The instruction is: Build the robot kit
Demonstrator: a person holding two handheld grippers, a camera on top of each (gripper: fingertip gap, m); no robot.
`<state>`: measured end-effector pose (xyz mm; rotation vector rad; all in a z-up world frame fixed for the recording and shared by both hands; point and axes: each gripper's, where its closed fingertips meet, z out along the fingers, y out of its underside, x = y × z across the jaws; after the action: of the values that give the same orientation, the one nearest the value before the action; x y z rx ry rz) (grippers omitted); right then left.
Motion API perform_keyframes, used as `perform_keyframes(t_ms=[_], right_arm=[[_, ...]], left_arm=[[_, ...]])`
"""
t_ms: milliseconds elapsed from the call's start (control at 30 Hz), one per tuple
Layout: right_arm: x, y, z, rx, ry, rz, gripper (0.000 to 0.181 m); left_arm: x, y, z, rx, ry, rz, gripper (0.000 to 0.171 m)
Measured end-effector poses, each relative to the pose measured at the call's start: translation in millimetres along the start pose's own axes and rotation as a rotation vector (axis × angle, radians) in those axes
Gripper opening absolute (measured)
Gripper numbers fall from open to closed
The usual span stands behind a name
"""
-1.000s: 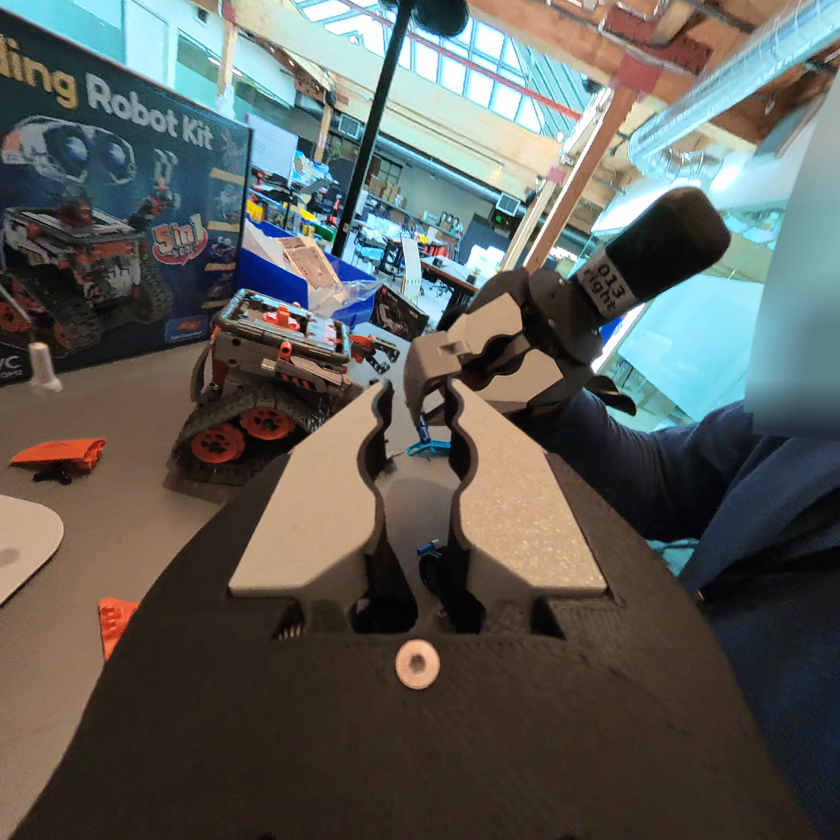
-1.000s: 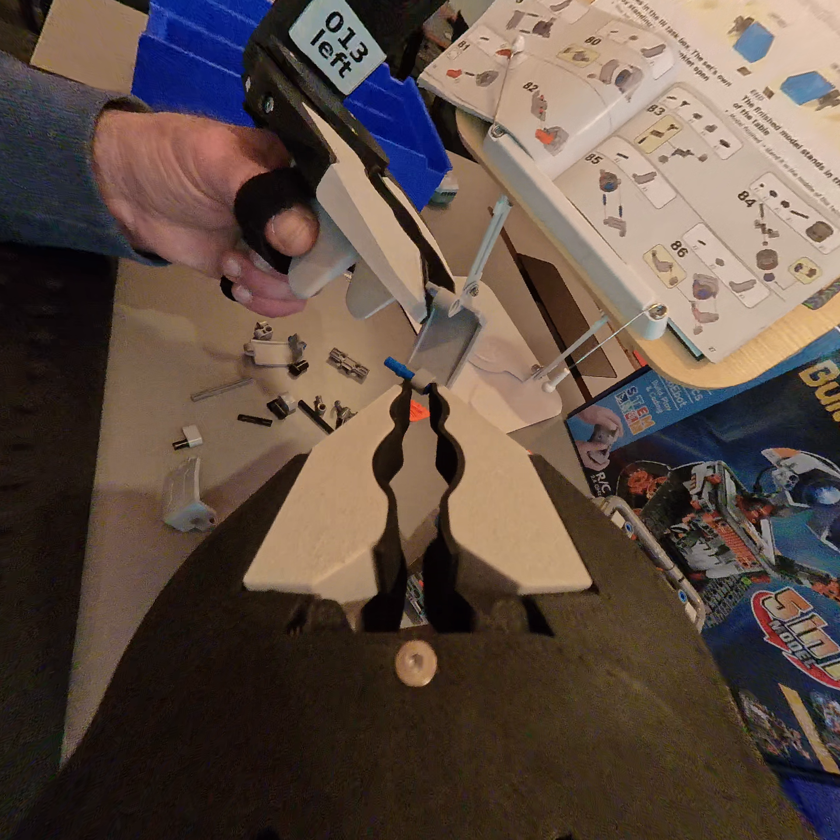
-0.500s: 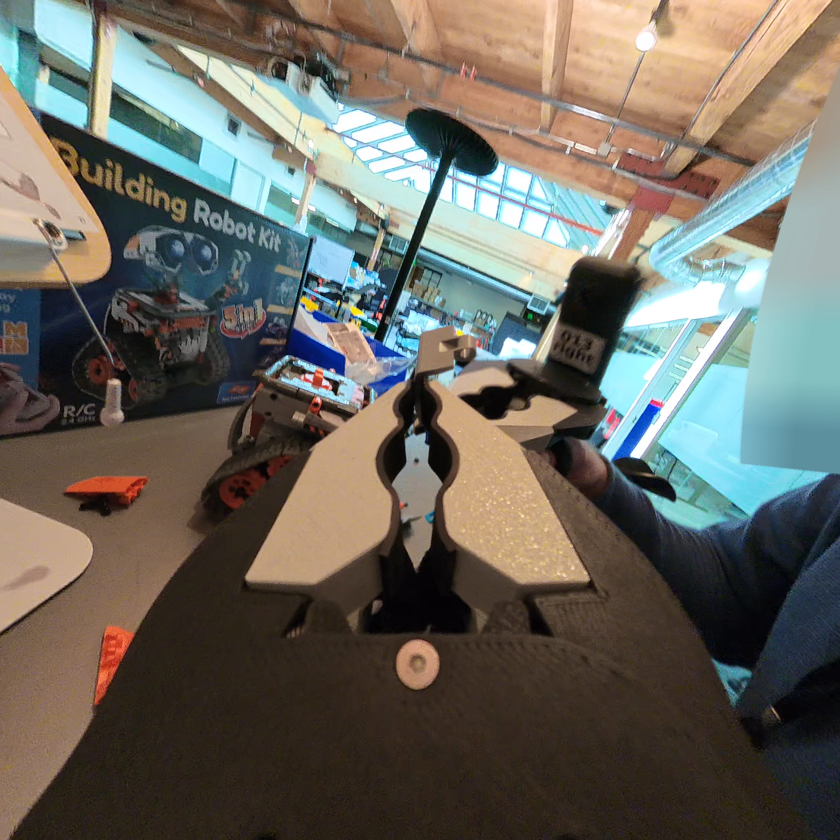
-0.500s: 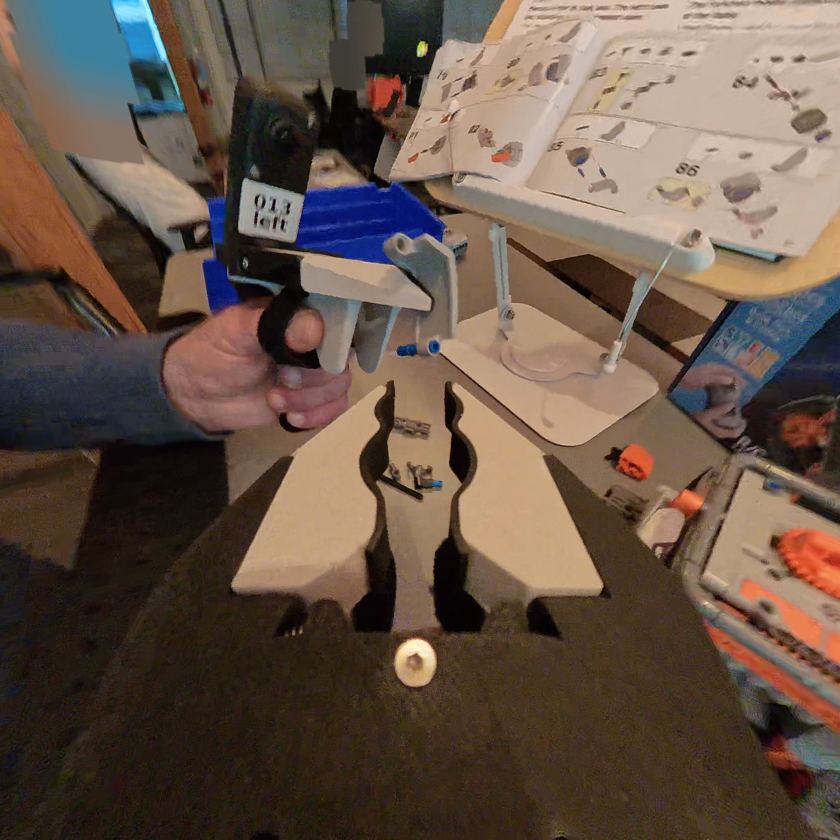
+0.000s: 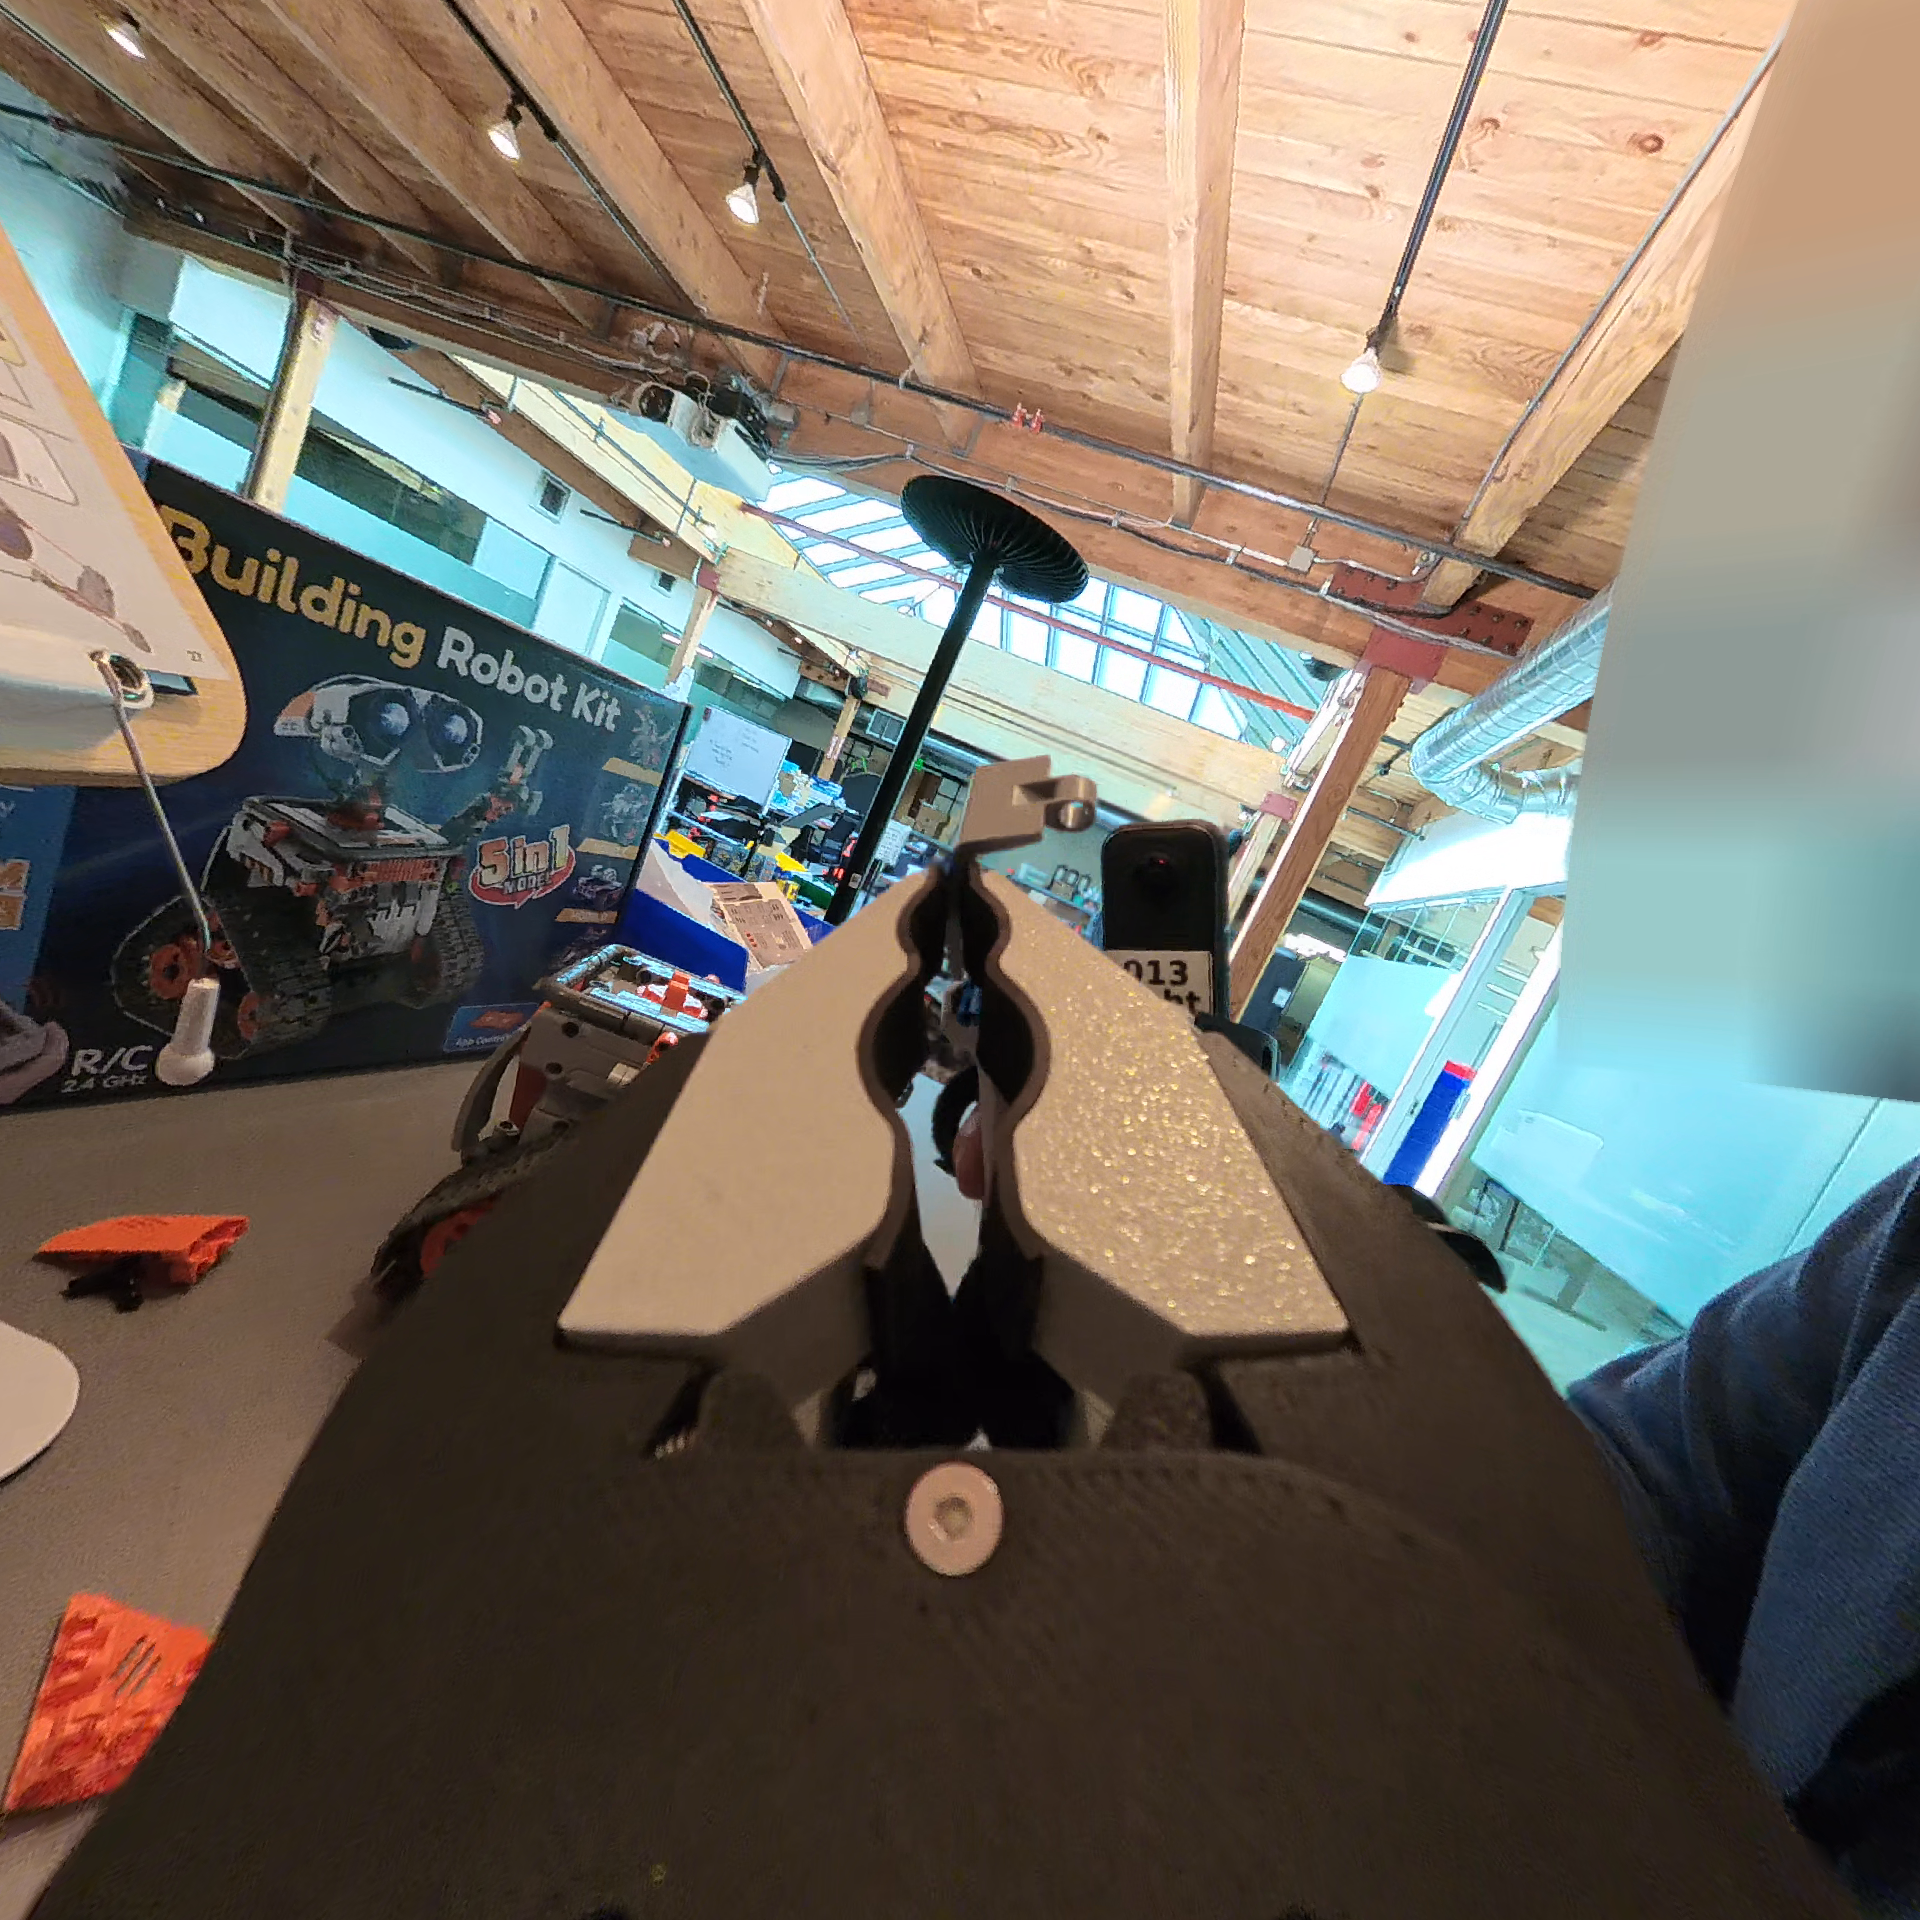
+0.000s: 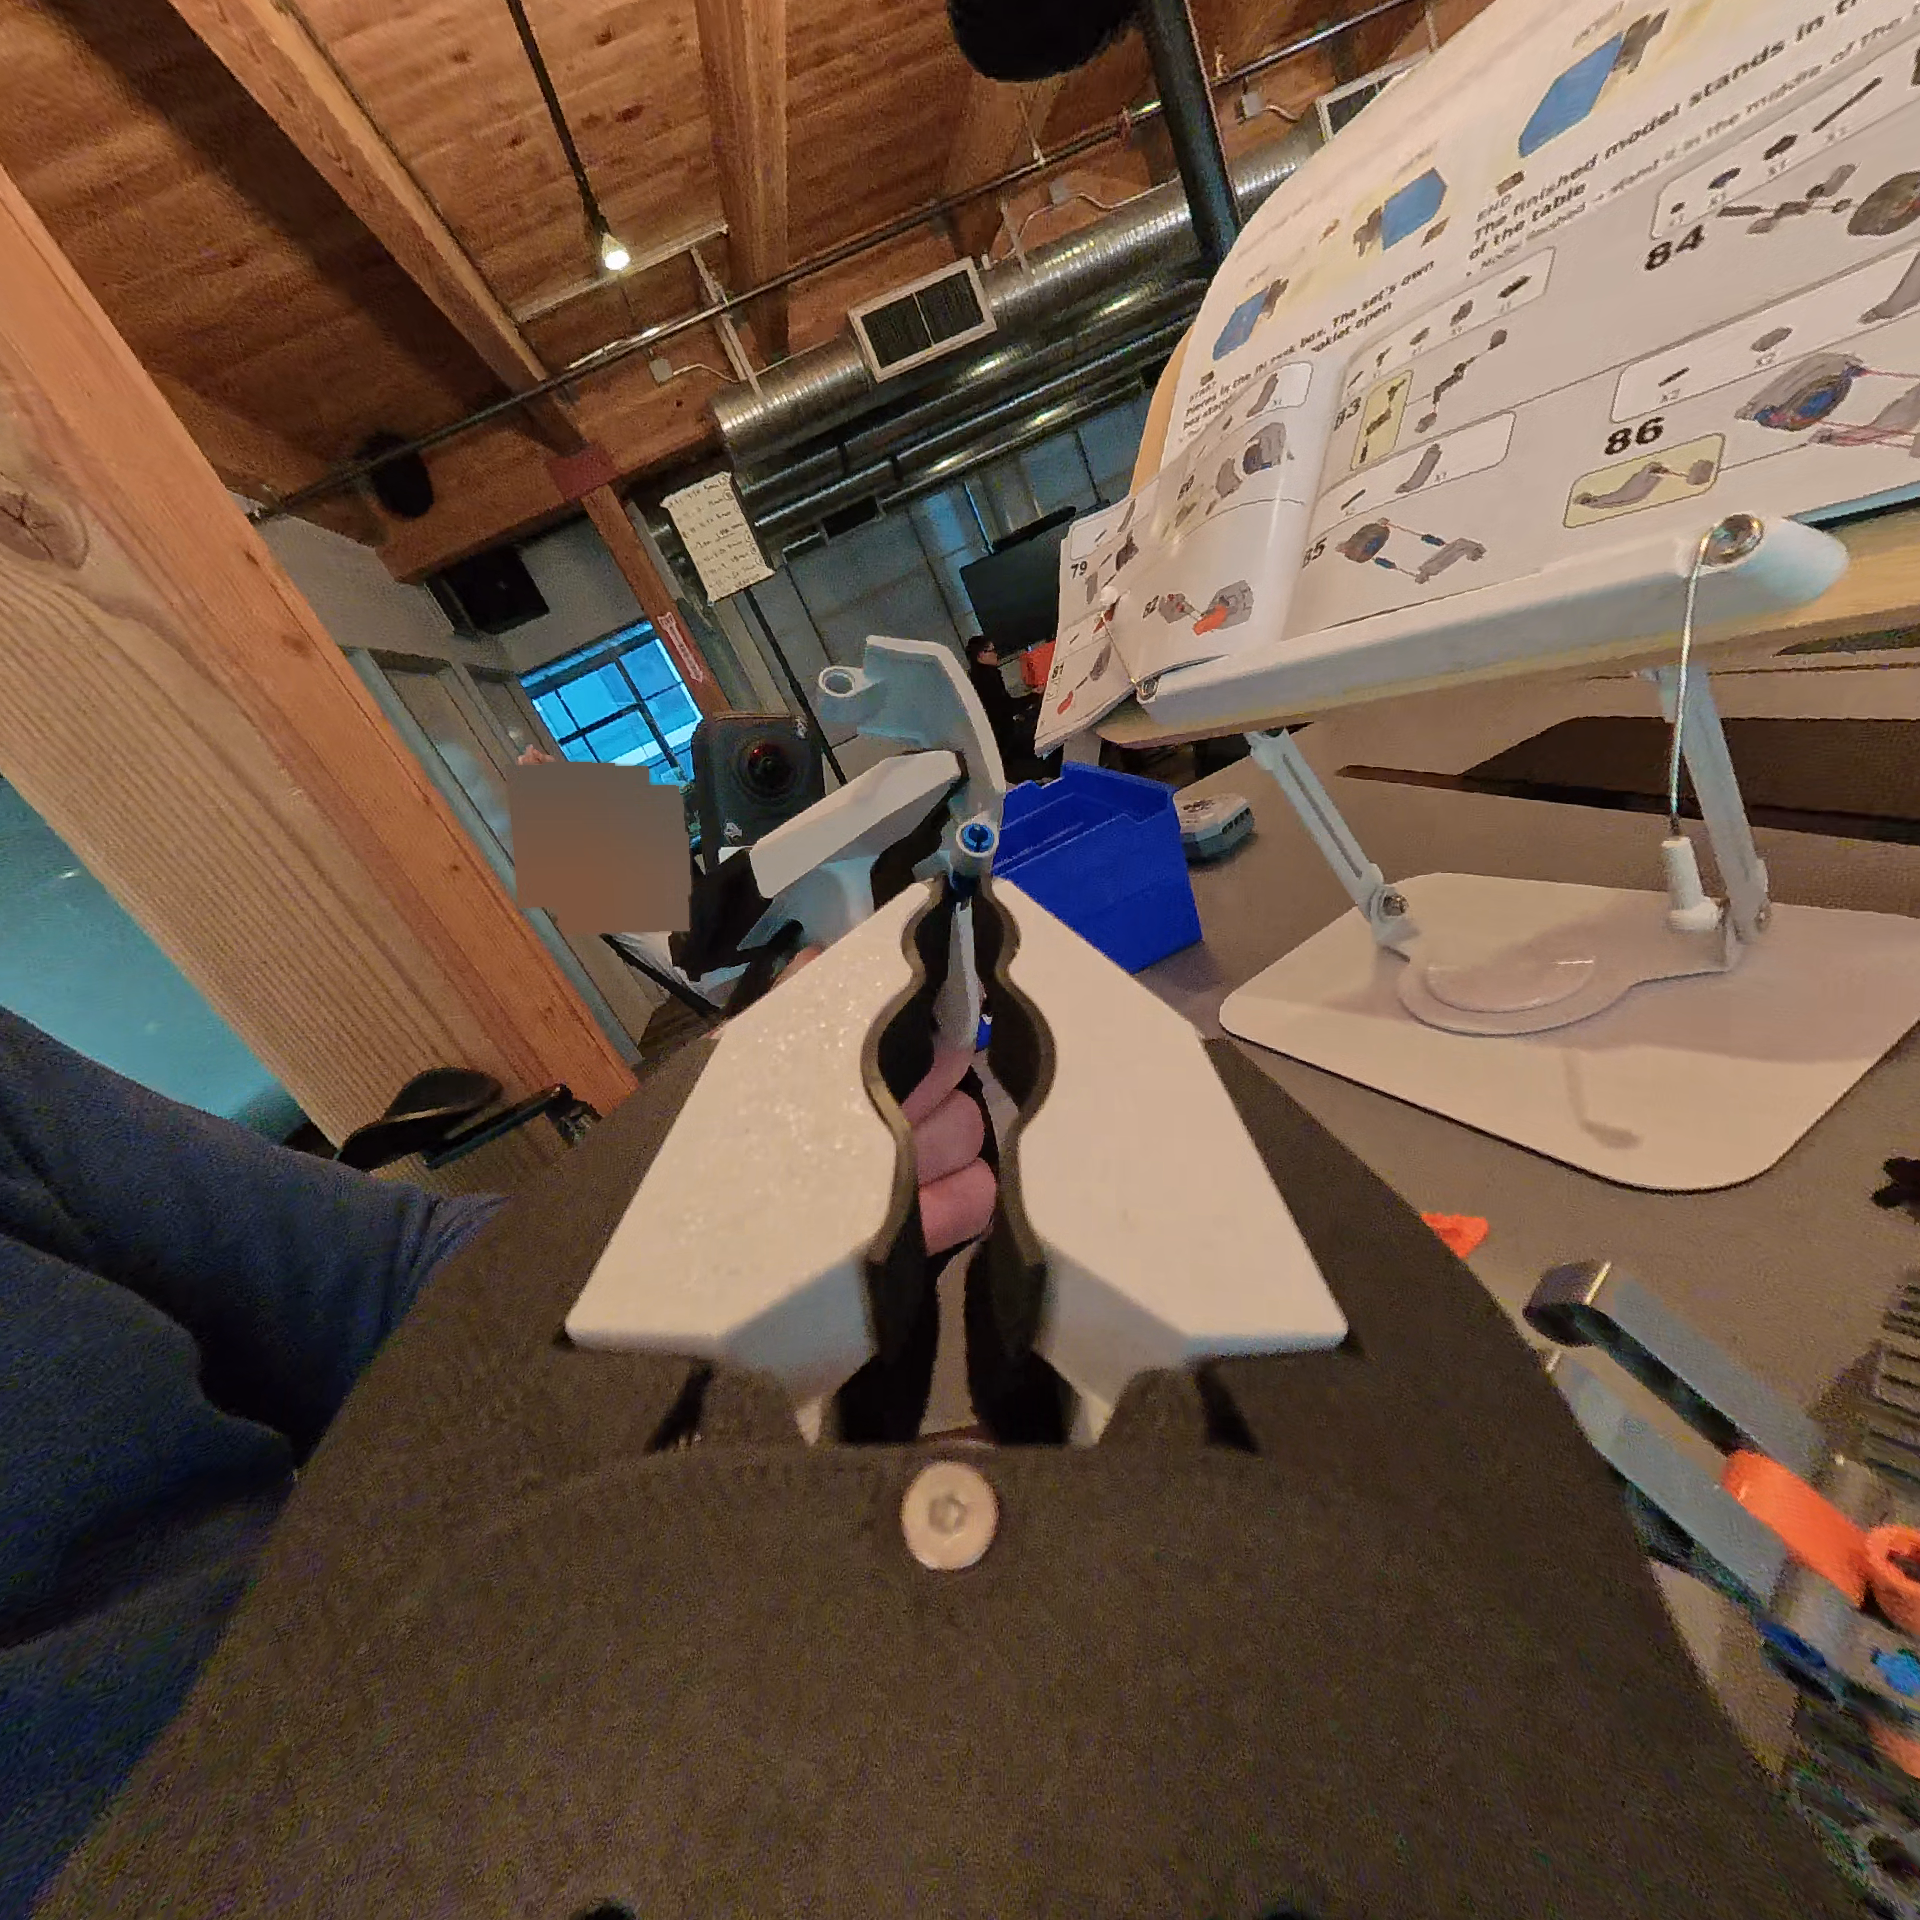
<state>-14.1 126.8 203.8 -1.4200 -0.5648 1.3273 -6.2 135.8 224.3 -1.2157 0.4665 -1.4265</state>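
Note:
My left gripper (image 5: pixel 961 878) is shut on a grey curved panel piece (image 5: pixel 1013 810) and holds it up in the air above the table. The same piece (image 6: pixel 914 696) shows in the right wrist view, with a blue pin (image 6: pixel 975 834) sticking out of its lower end. My right gripper (image 6: pixel 961 899) meets it tip to tip, jaws closed on the blue pin just below the piece. The left gripper's fingers (image 6: pixel 862 821) show behind it. The right gripper's body (image 5: pixel 1153 935) faces me in the left wrist view. A hand shows through the gap between the jaws.
A tracked robot model (image 5: pixel 582 1049) stands on the grey table before a dark kit box (image 5: pixel 364 831). Orange parts (image 5: pixel 145 1242) lie at the left. A white book stand (image 6: pixel 1558 1039) carries an open instruction booklet (image 6: pixel 1558 364). A blue bin (image 6: pixel 1091 862) and a wooden post (image 6: pixel 208 727) stand behind.
Both grippers have lifted and tilted upward and come together. The right gripper, open half a second ago, has closed on the blue pin of the piece that the left gripper holds.

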Motion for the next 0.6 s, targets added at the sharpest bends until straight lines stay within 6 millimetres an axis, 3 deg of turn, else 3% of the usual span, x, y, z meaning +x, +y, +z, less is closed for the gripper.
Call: perform_keyframes(t_ms=[133,200,367,467,600], right_arm=[[-2,3,7,-0.074,0.065,-0.156,0.0],[-7,22,17,-0.188,0.089,-0.273,0.0],[1,16,11,-0.159,0.085,-0.223,0.0],[3,3,8,-0.053,0.069,-0.102,0.016],[1,2,15,0.029,-0.011,0.074,0.01]], left_arm=[[-1,-6,-2,0.032,-0.017,-0.03,0.0],[7,-2,5,0.015,0.008,-0.011,0.0],[-12,-15,-6,0.06,-0.036,-0.031,0.0],[-7,-12,-4,0.064,-0.02,-0.022,0.0],[-4,-11,-1,0.076,-0.004,-0.036,0.0]])
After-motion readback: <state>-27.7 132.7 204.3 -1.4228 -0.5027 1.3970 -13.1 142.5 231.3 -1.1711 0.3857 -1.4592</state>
